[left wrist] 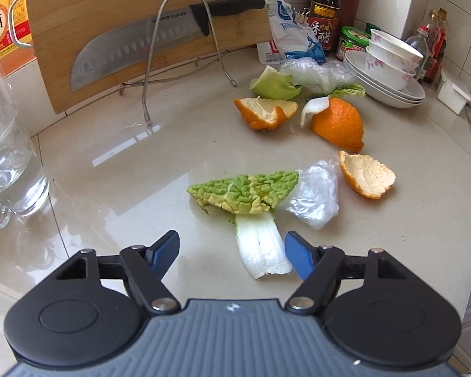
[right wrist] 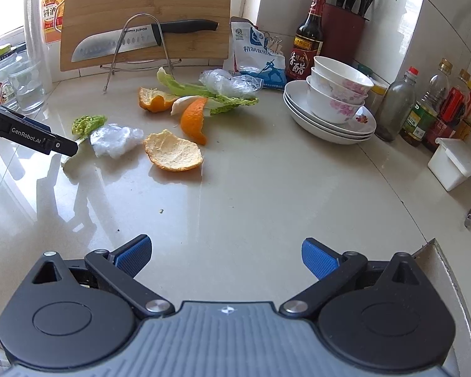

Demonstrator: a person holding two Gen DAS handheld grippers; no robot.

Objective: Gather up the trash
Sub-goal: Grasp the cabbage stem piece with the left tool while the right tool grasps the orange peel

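Left gripper [left wrist: 231, 251] jaws spread astride white-stemmed crinkled green cabbage leaf [left wrist: 260, 245], pads not yet pressing; recommend pinching stem squarely. Right gripper [right wrist: 225, 256] spread, empty

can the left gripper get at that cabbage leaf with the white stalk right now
Probably yes. The left gripper has its open jaws on either side of the cabbage leaf, at its white stalk, with nothing on top. The crumpled plastic lies against the leaf's right side, beyond the stalk.
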